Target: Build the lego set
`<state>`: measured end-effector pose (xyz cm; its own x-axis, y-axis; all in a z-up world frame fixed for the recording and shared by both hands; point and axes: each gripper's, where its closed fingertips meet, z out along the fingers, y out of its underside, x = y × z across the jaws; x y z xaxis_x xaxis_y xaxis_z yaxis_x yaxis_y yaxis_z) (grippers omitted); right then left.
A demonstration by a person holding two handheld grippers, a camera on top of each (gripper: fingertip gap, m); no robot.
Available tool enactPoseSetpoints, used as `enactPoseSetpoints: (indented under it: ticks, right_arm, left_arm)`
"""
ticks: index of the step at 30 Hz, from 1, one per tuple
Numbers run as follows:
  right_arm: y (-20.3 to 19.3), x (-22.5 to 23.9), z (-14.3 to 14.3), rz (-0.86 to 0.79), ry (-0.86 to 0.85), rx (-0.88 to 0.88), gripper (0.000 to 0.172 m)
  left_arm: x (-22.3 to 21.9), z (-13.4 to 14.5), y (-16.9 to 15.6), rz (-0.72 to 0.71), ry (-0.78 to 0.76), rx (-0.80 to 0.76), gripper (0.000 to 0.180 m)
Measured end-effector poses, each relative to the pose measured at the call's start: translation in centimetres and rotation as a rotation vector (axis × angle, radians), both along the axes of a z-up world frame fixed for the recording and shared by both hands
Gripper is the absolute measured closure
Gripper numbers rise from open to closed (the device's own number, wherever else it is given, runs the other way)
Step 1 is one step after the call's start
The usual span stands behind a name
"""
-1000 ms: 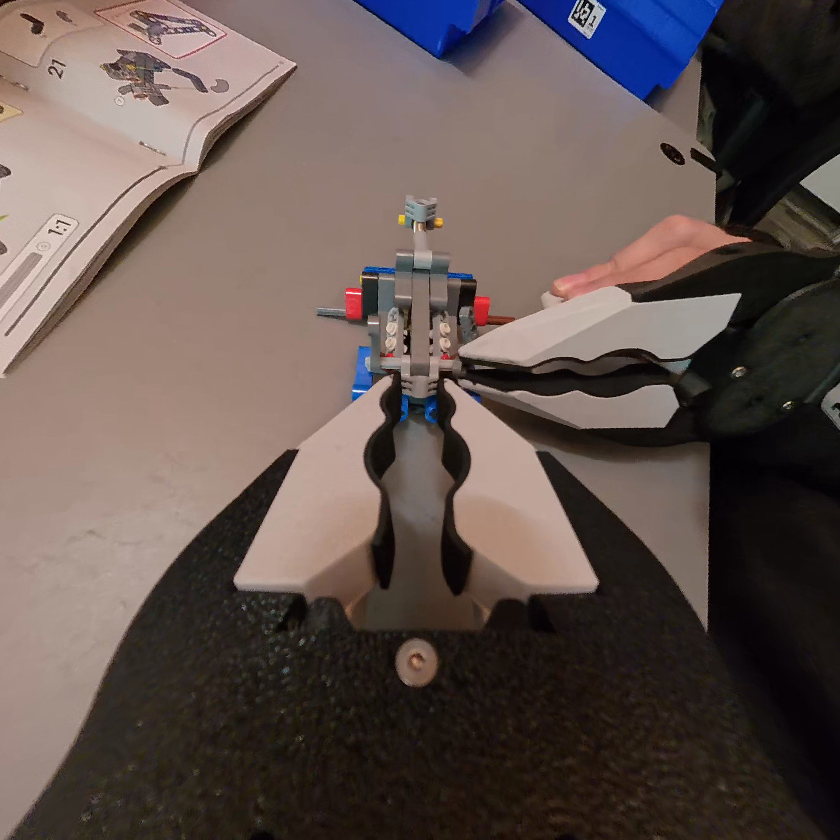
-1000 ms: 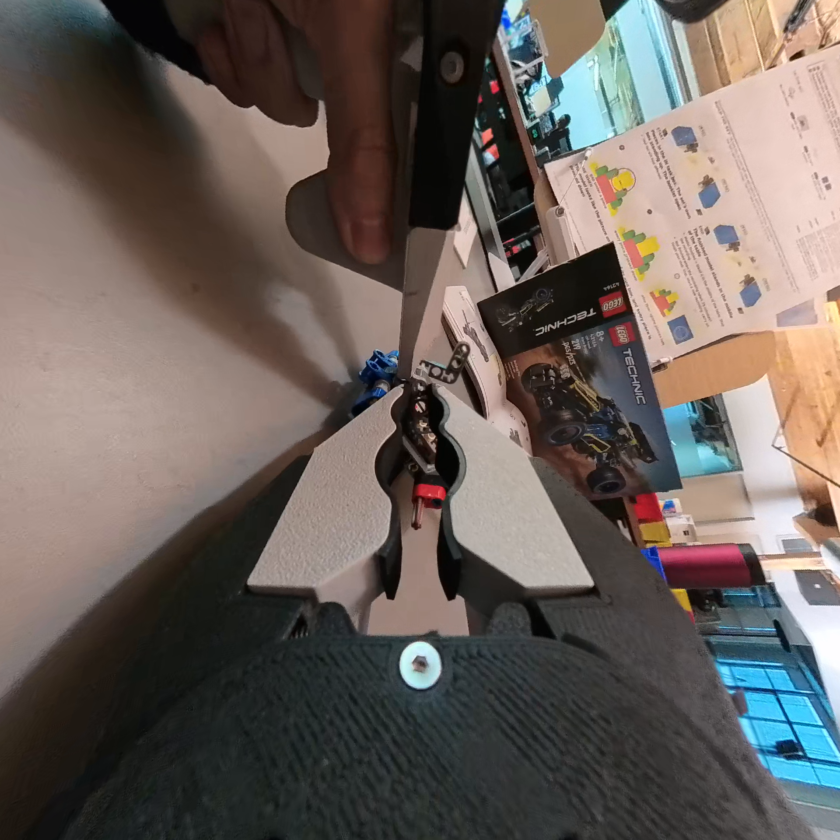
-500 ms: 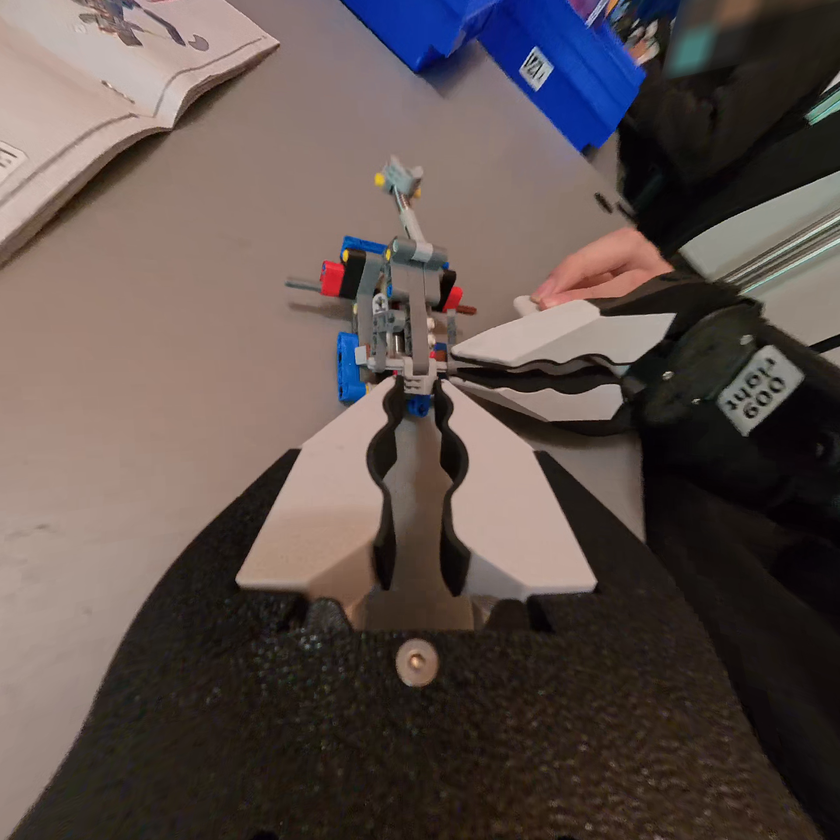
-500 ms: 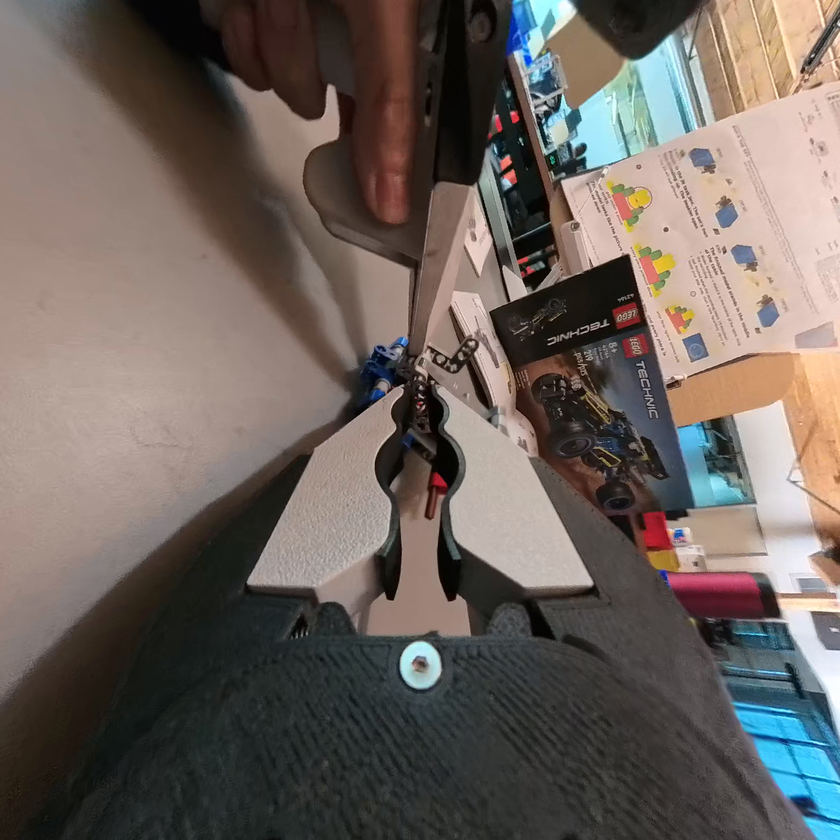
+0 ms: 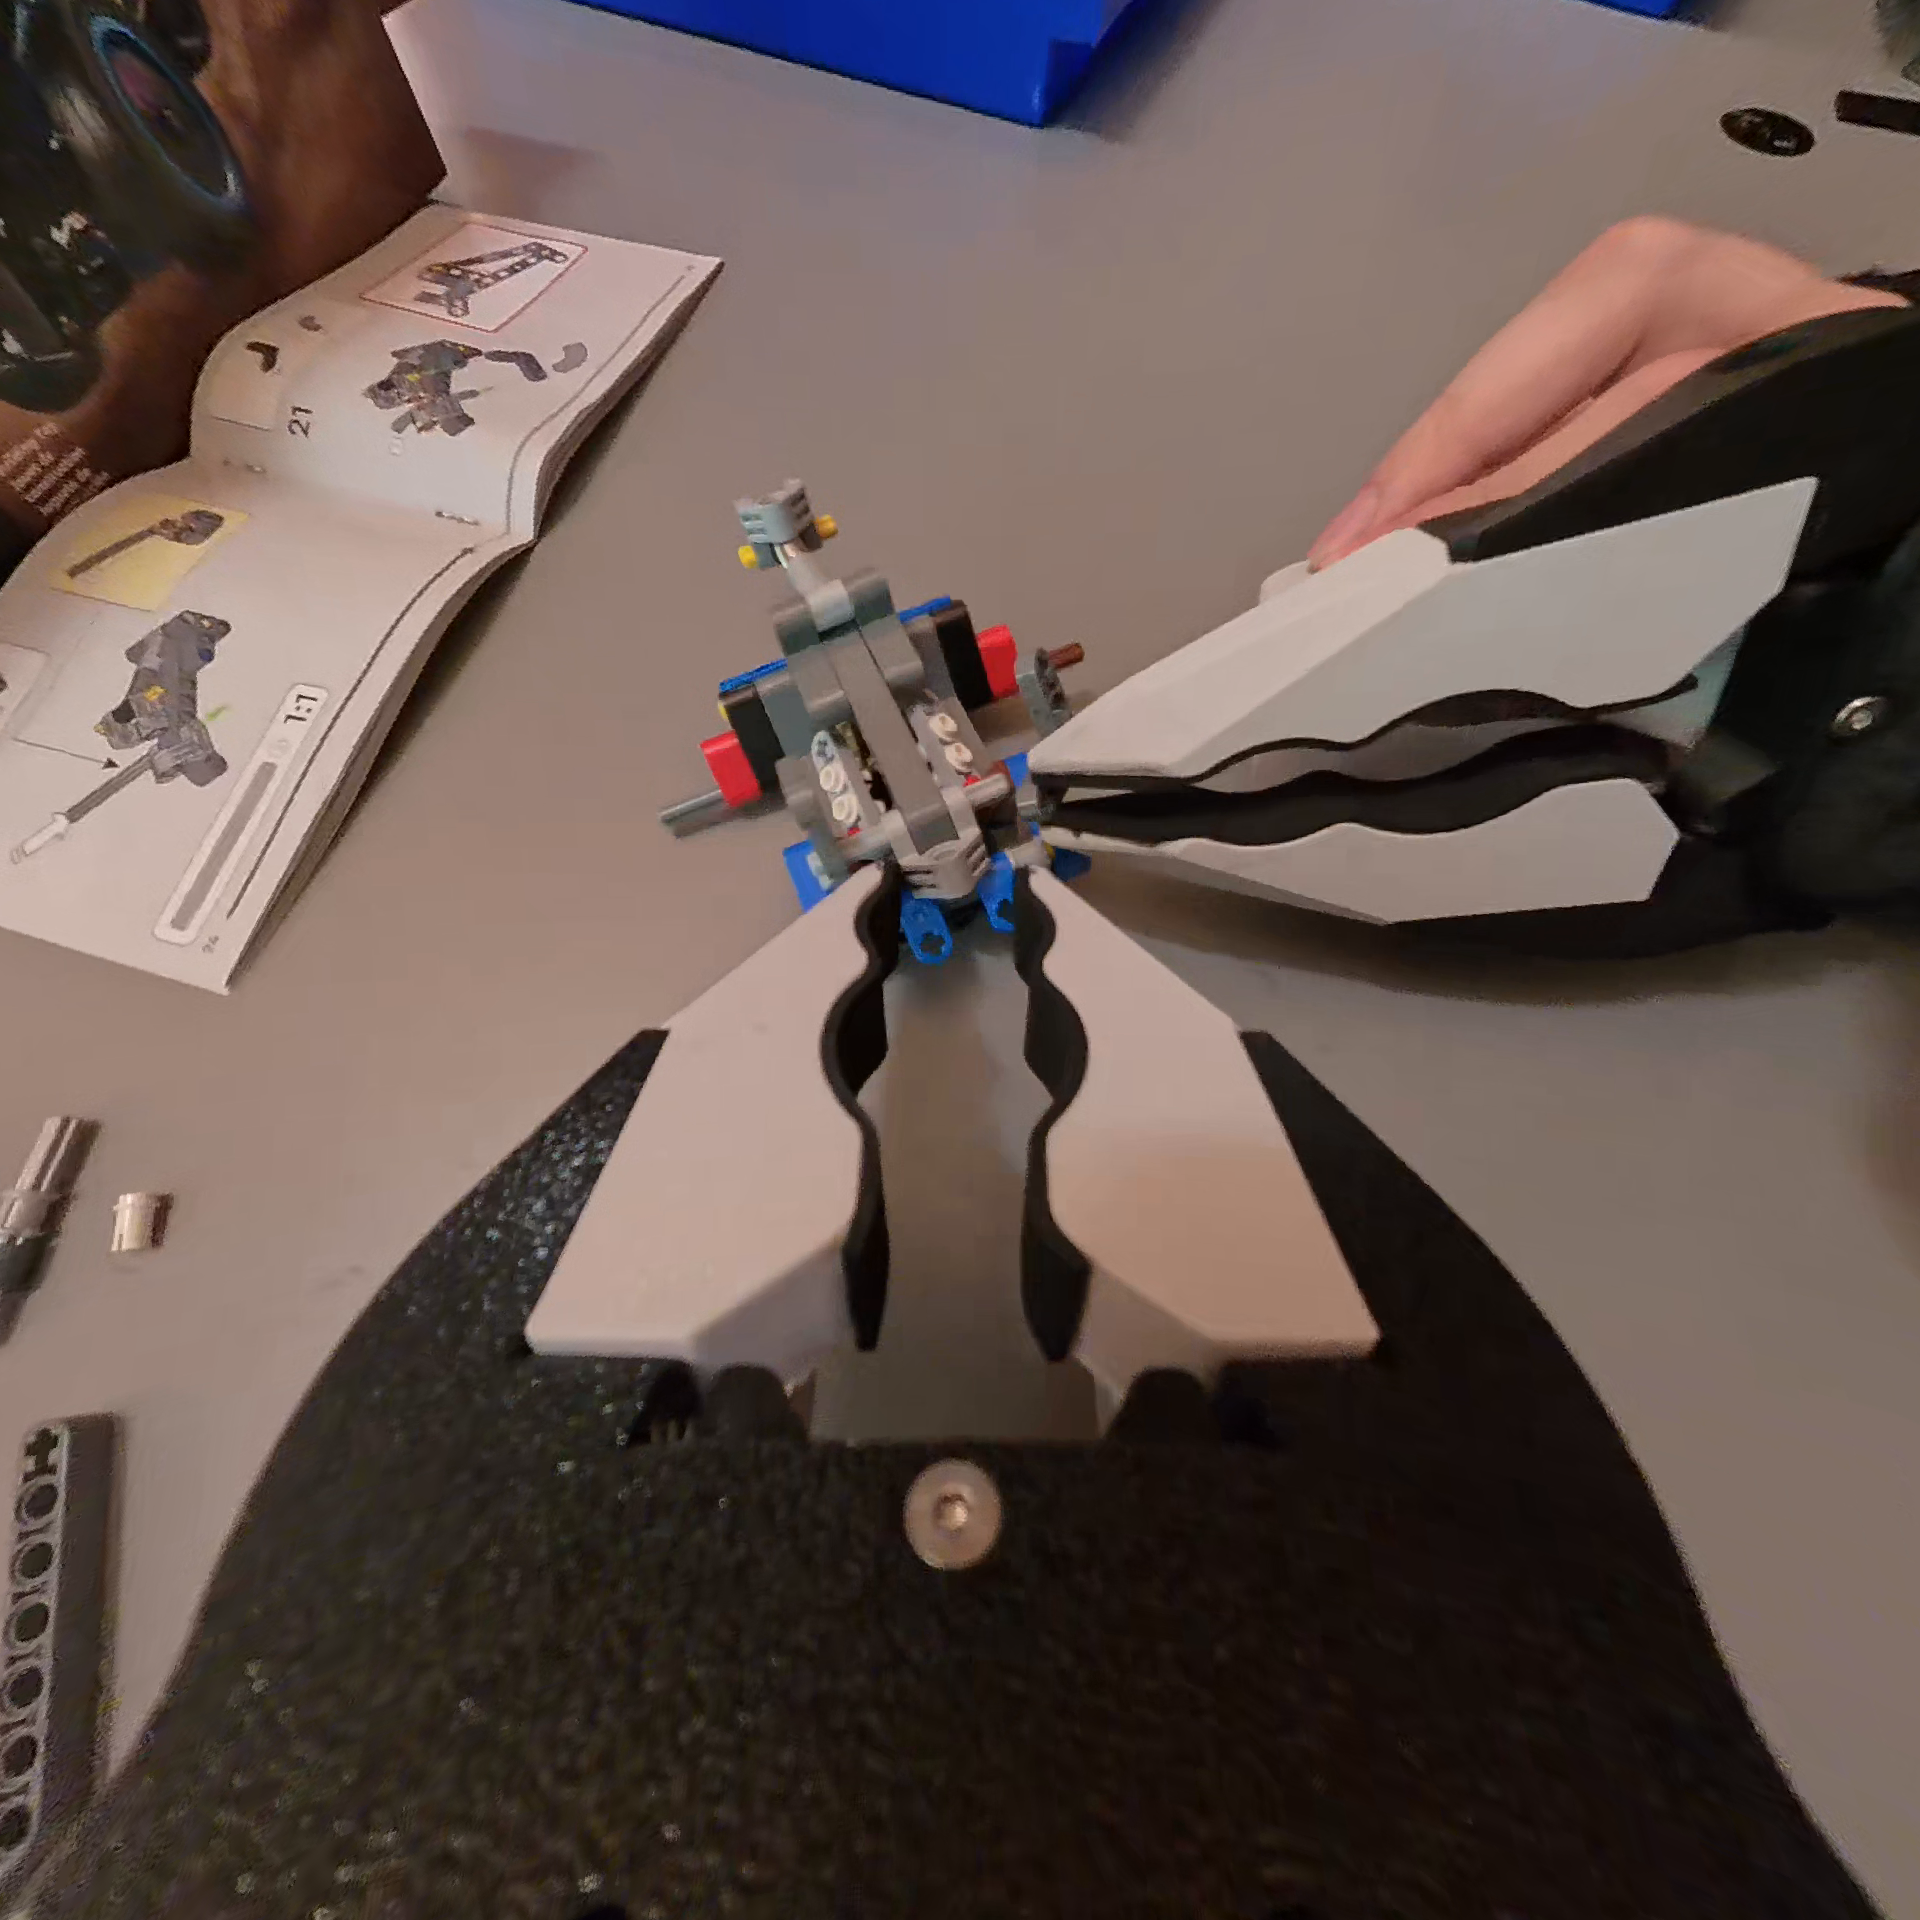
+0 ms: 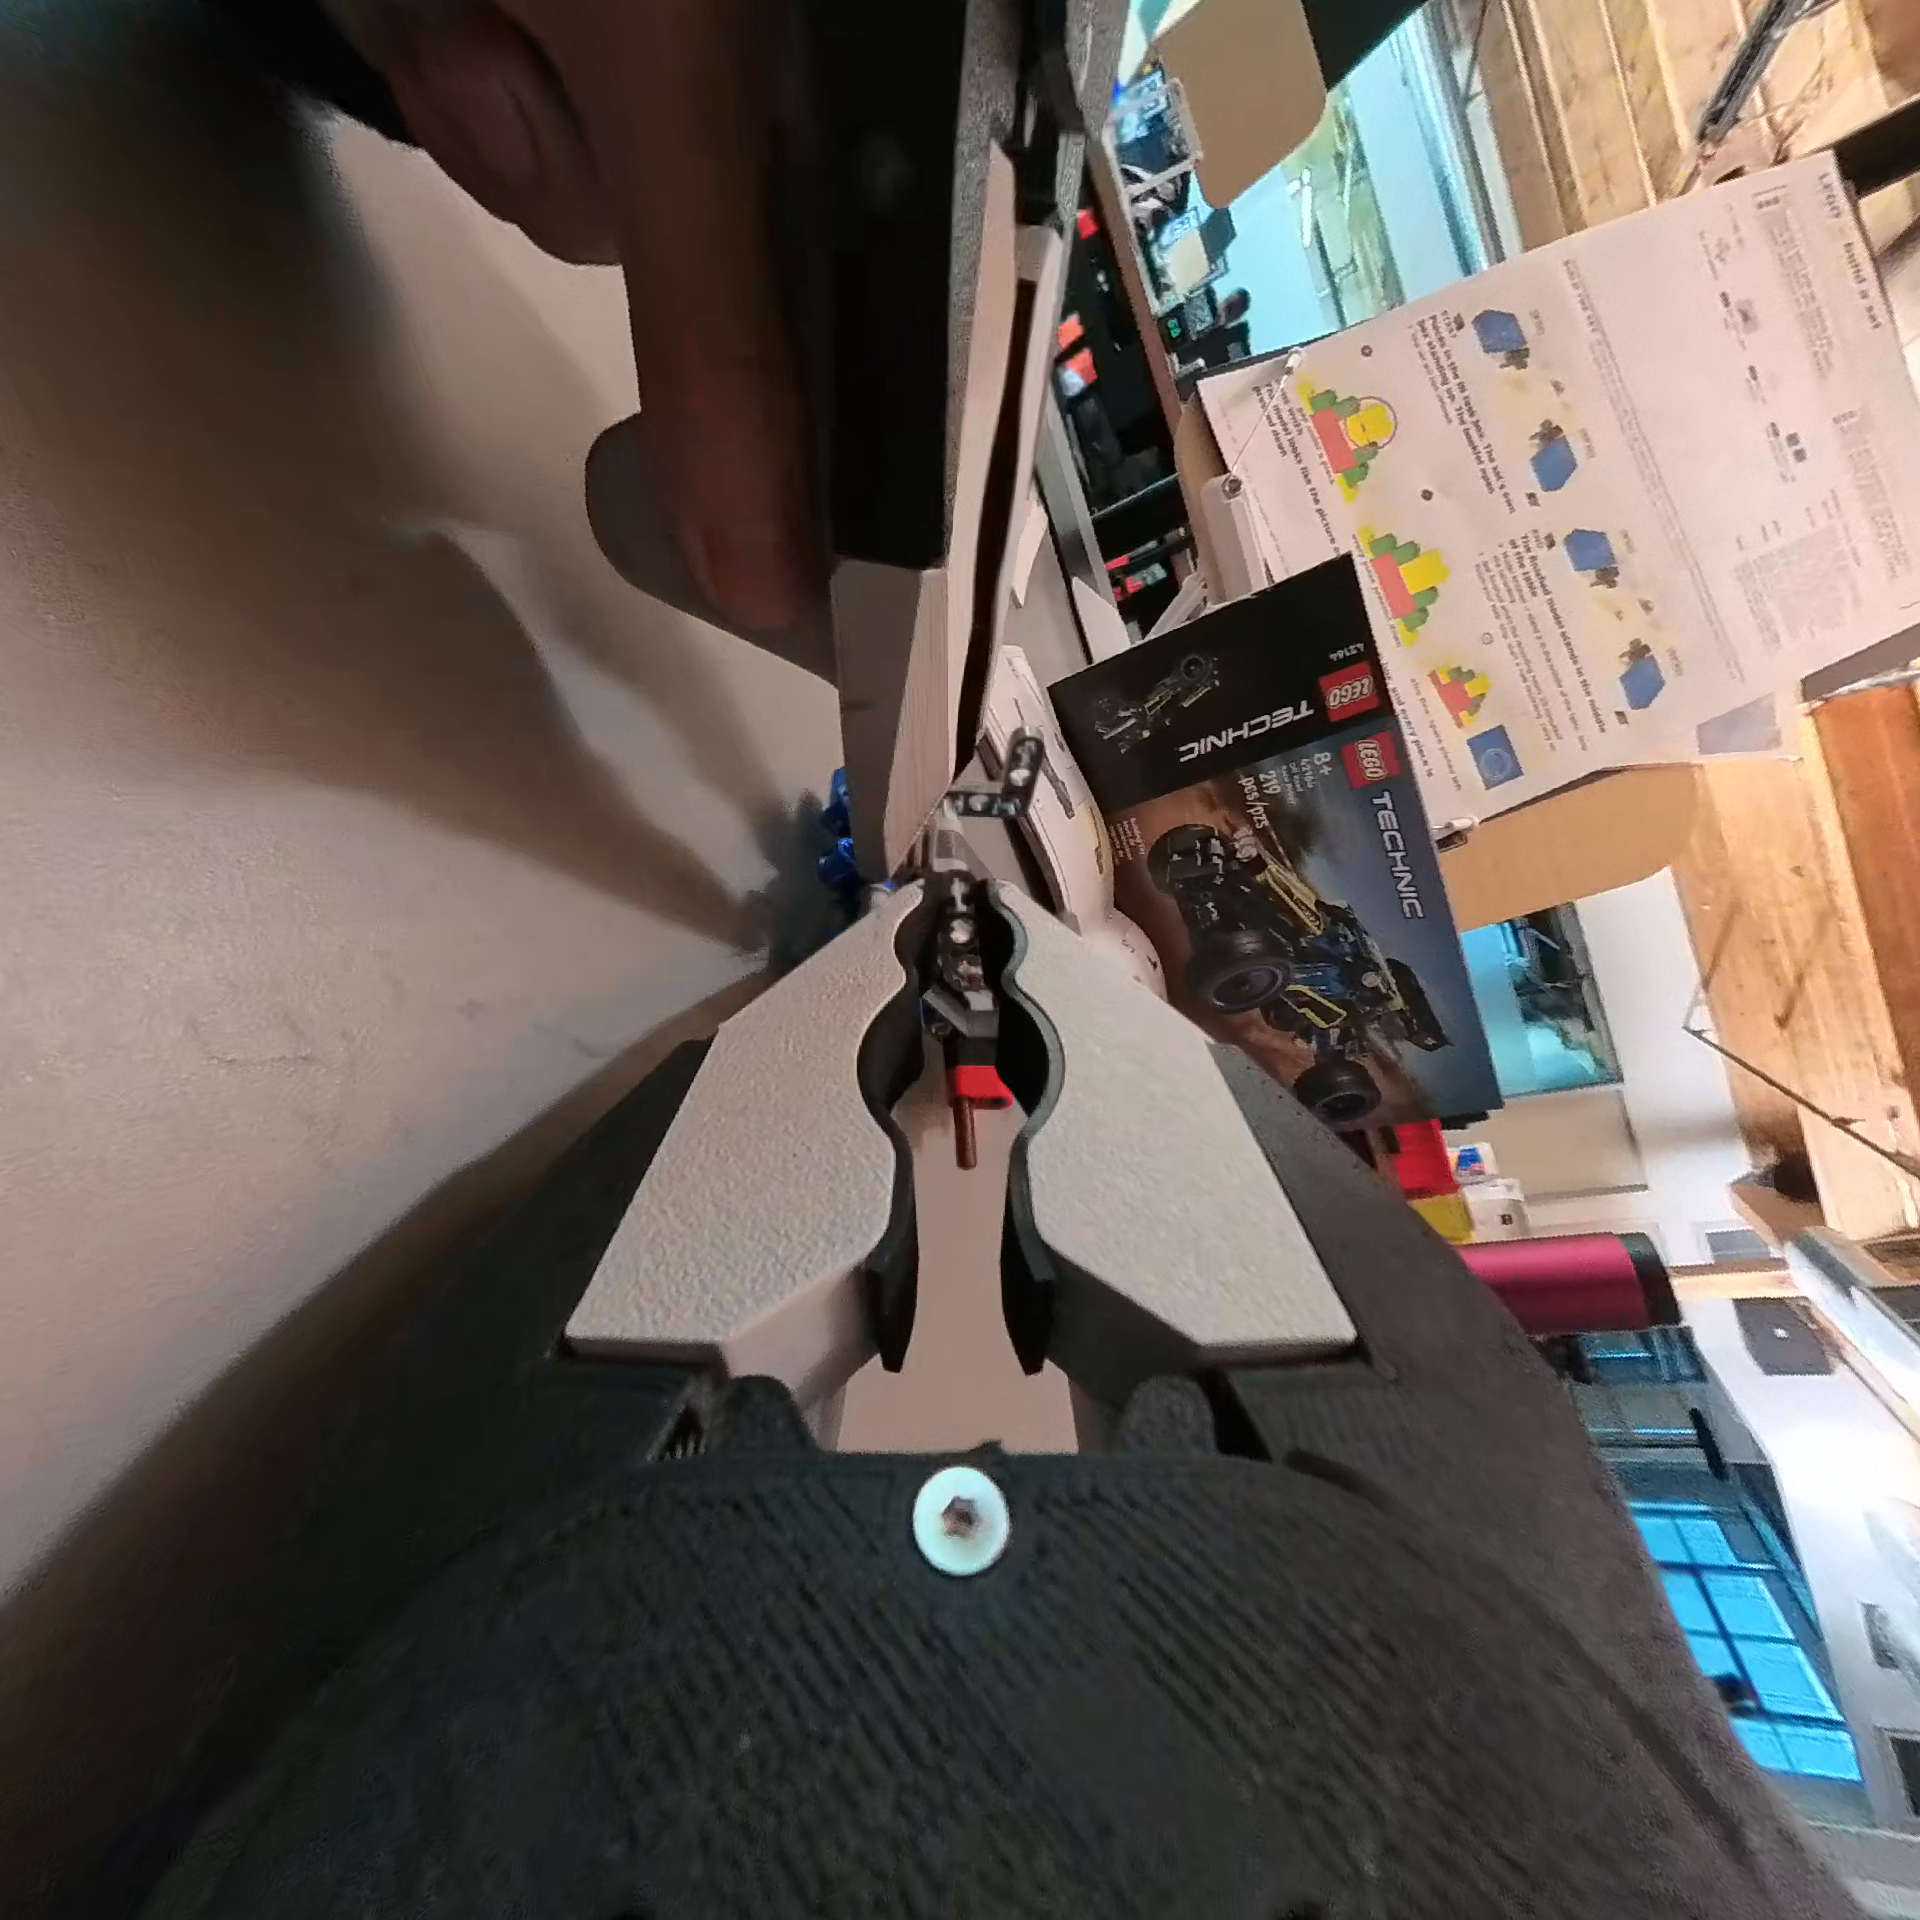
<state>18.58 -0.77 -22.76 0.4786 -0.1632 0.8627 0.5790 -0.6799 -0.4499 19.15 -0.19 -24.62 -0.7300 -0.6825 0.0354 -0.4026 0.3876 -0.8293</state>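
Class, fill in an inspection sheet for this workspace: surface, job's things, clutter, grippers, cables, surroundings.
Surface: grey table.
Job's things: small grey, blue and red brick-built model; open instruction booklet.
Clutter: loose grey pins; dark holed beam; blue bin.
Grippers: left hand-held gripper straddles the model's blue end; right hand-held gripper shut on the model's side.
Cables: nothing seen.
Surroundings: upright printed toy box; poster.

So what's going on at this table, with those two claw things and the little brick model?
A person is working a small brick model on a grey table with two hand-held grippers. The right gripper comes in from the side, its tips closed on the model's edge. The left gripper sits at the model's near end, its fingers slightly apart on either side of the blue pieces. An open instruction booklet and a few loose parts lie nearby.
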Motion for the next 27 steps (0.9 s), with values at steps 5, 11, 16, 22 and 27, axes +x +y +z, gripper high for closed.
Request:
enactPoseSetpoints:
  ticks: [5,11,16,22,27]
  right_arm:
    - [-0.3,0.4,0.2,-0.024,0.013,0.018,0.168]
    - [-0.8,0.9,0.4,-0.054,0.053,0.056,0.168]
    - [-0.8,0.9,0.1,-0.059,0.056,0.038,0.168]
    - [-0.7,0.9,-0.1,-0.059,0.072,0.037,0.168]
    - [-0.7,0.8,-0.1,-0.057,0.080,0.045,0.168]
  left_arm:
    - [0.1,0.5,-0.2,0.043,0.037,-0.077,0.163]
    - [0.2,0.7,-0.4,0.078,0.047,-0.094,0.155]
    - [0.4,0.1,-0.5,0.109,0.027,-0.019,0.155]
    - [0.9,0.1,-0.5,0.124,-0.033,0.037,0.167]
    - [1.6,0.4,0.1,0.135,-0.108,0.080,0.168]
